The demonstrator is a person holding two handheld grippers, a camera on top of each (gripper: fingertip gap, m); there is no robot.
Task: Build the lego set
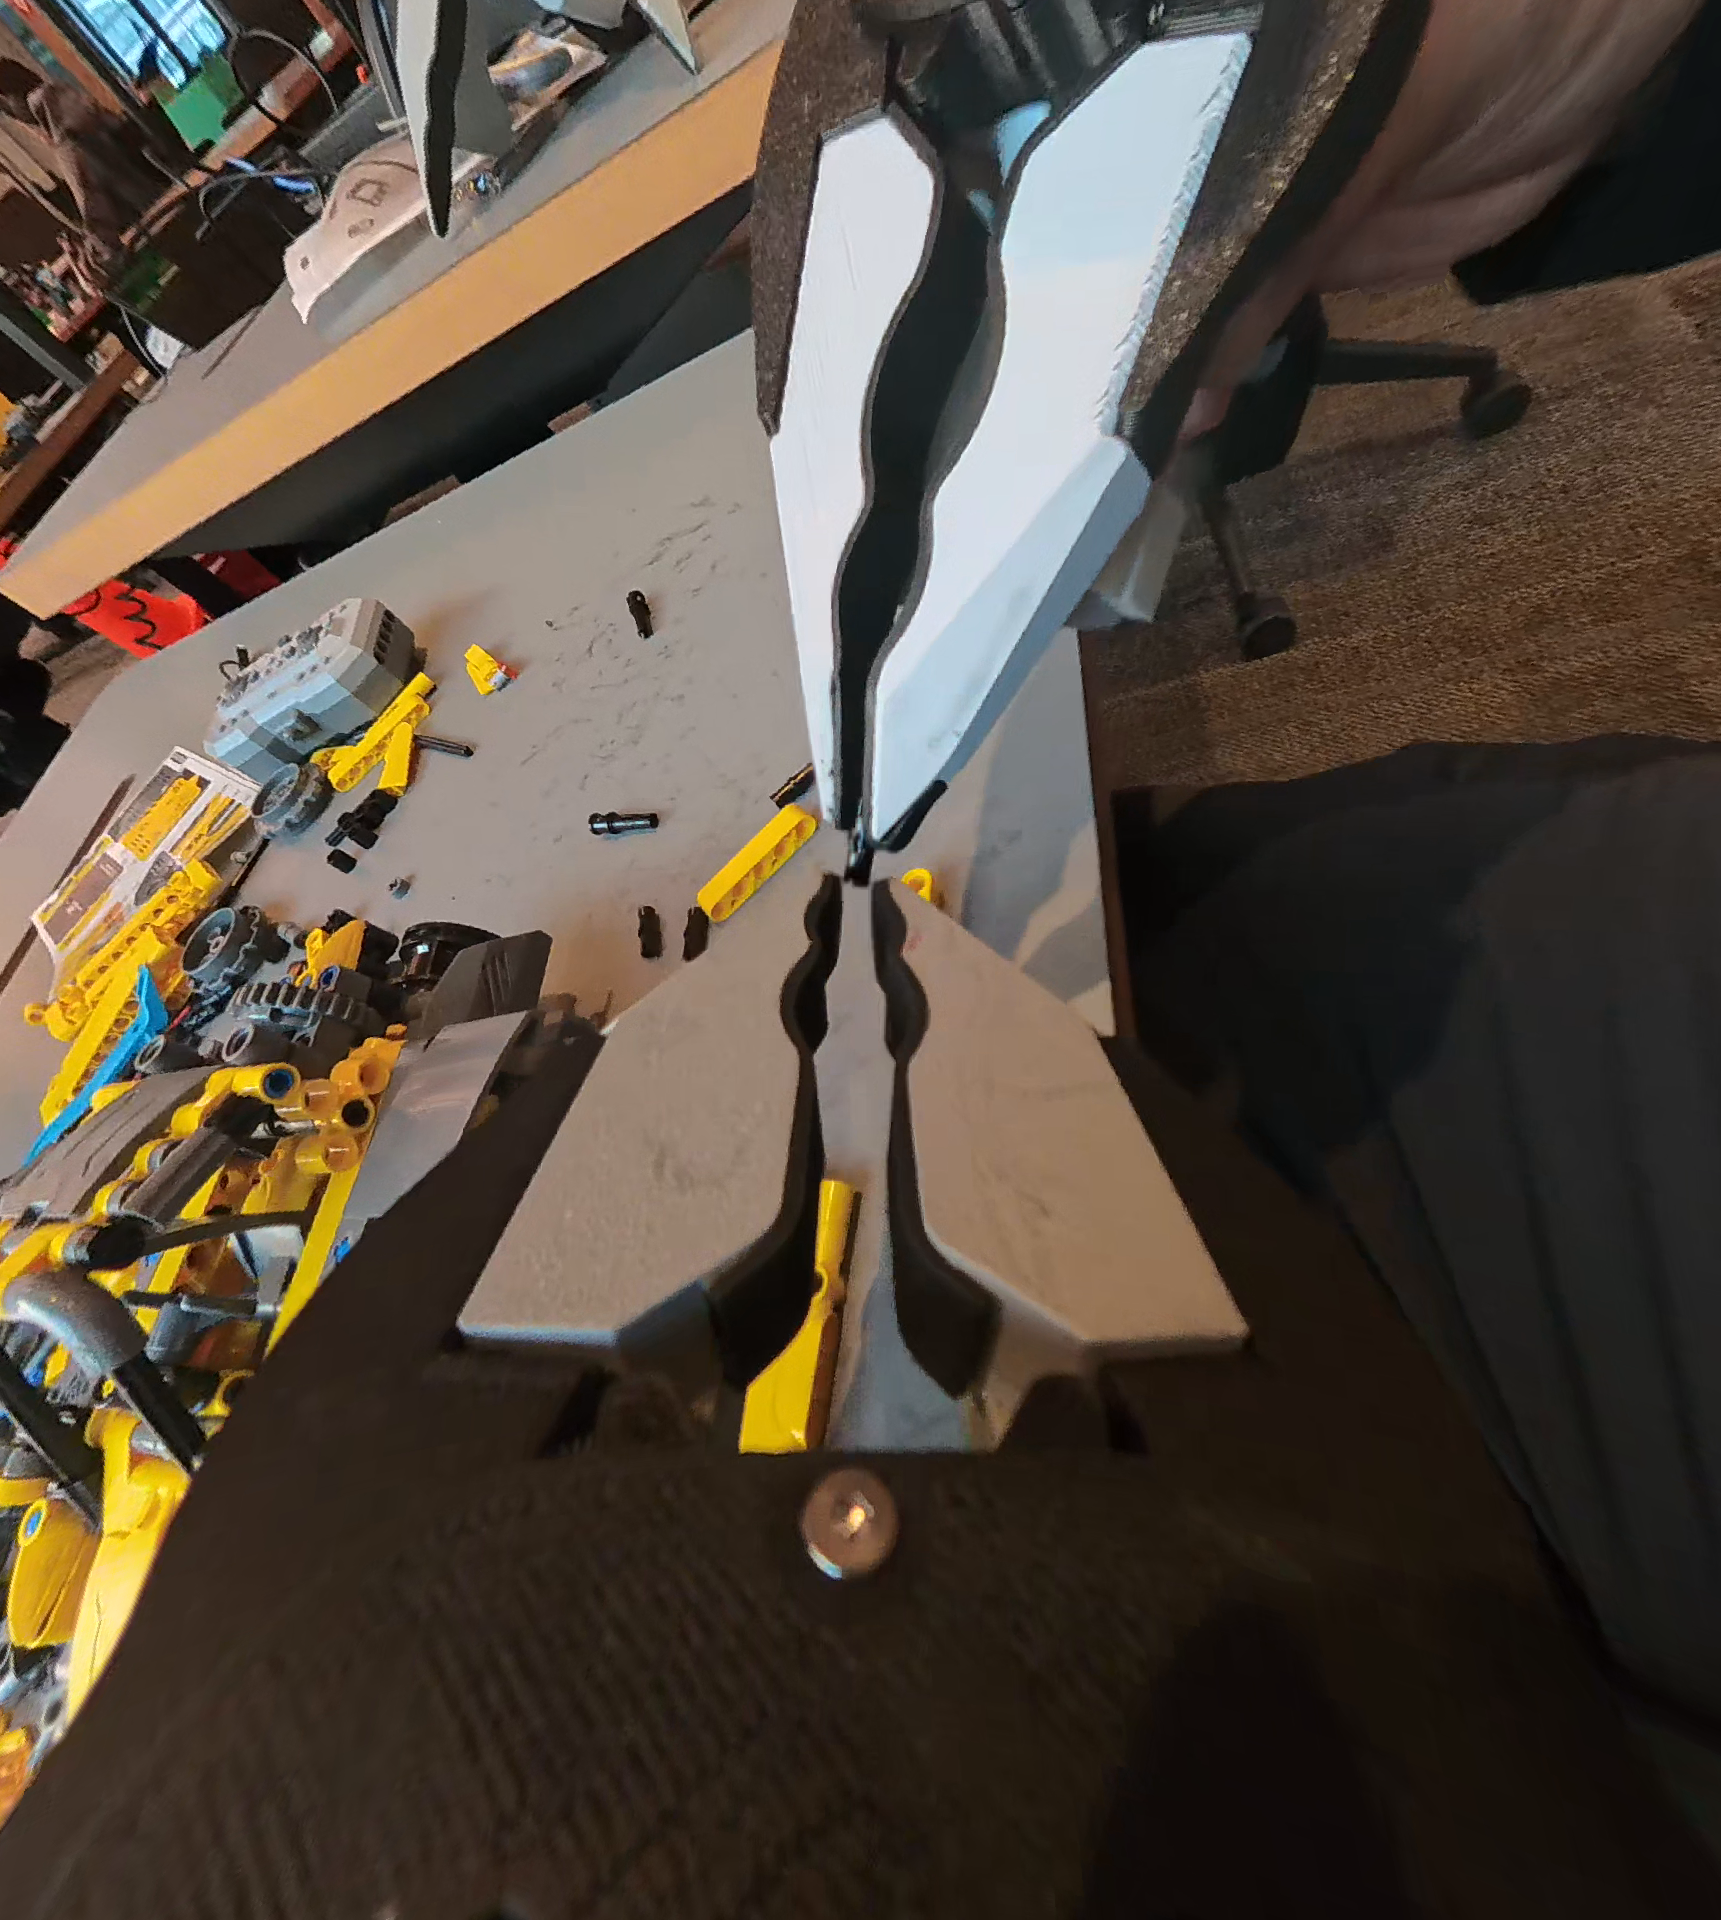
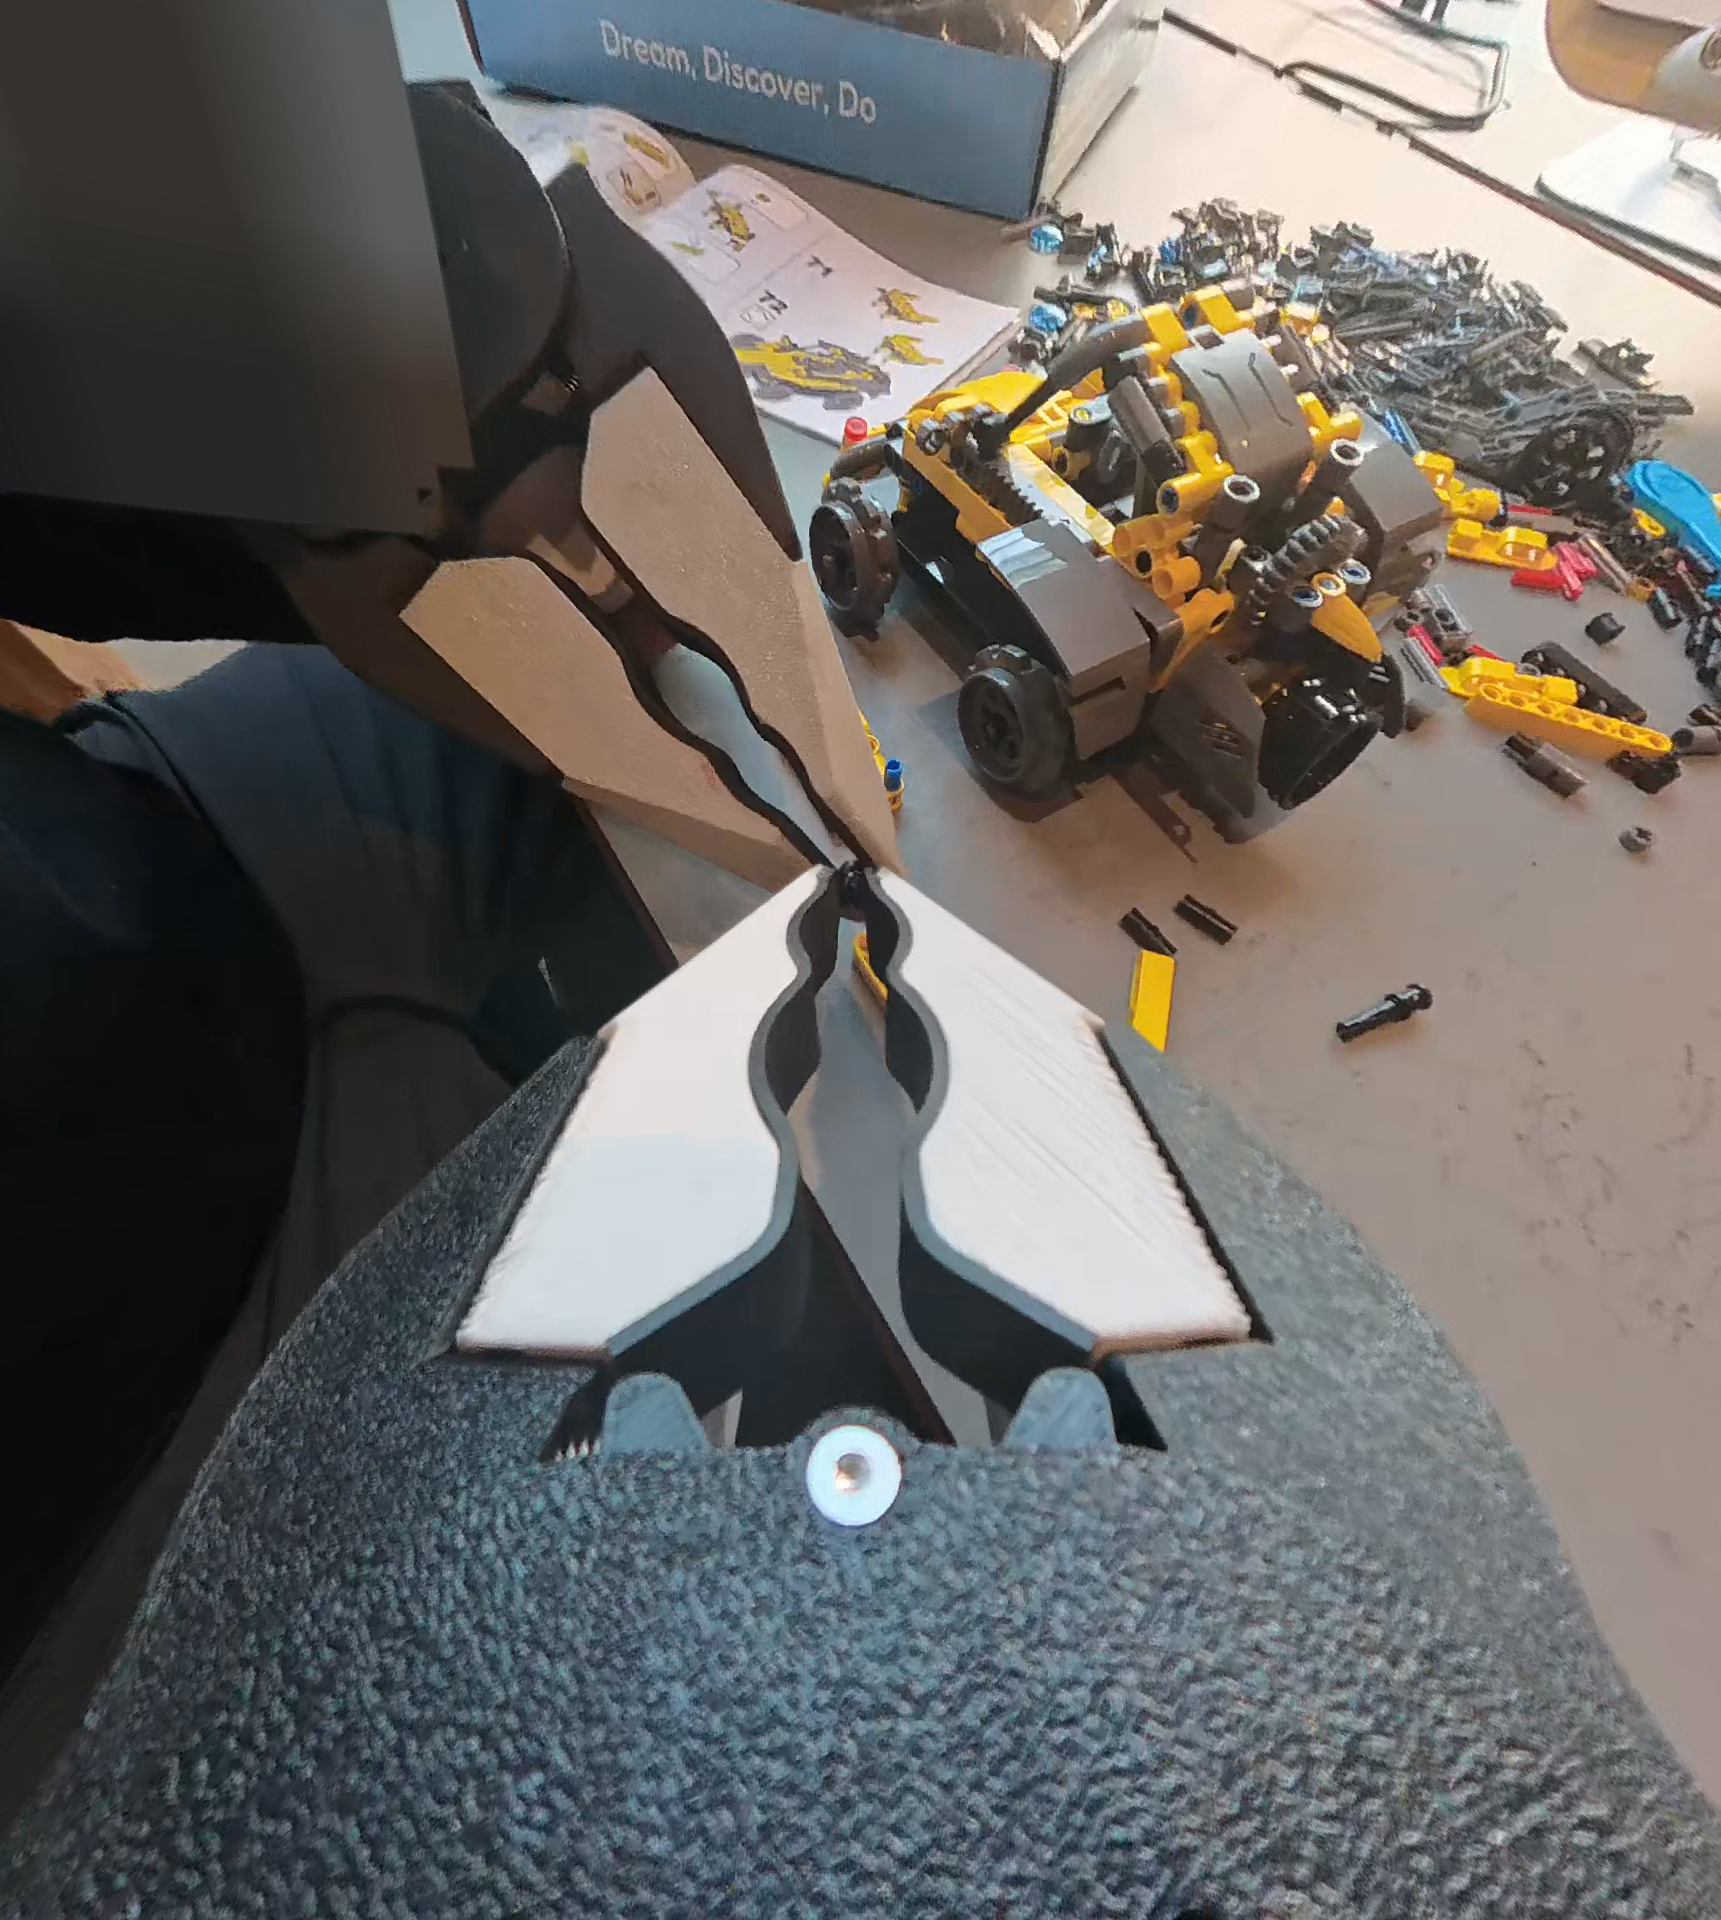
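Here, two hand-held grippers meet tip to tip above the near edge of a grey table (image 1: 575, 623), and a small black plastic connector pin (image 1: 857, 858) is pinched between them. The left gripper (image 1: 851, 894), with grey fingers lined in black foam, has its tips drawn almost together on one end of the pin. The right gripper (image 2: 848, 885), with white fingers lined in black, is clenched on the other end. In the left wrist view the right gripper (image 1: 854, 821) comes in from above, so the pin's long axis runs from one gripper's tips straight toward the other's, roughly in line with both pairs of fingers. The pin (image 2: 850, 883) is too small to tell how far each end sits in.

All other places are given from that pin. Just beyond it on the table lies a flat yellow plastic beam with a row of holes (image 1: 757, 865), angled up to the right. Two short black pins (image 1: 669, 932) stand beside the beam's lower end. Farther off in the right wrist view sits a partly built yellow and grey toy brick vehicle with black wheels (image 2: 1126, 582). Past the vehicle lie an open printed instruction booklet (image 2: 814, 281), a blue cardboard box (image 2: 783, 94) and a scattered heap of loose black, yellow and blue bricks (image 2: 1521, 343).
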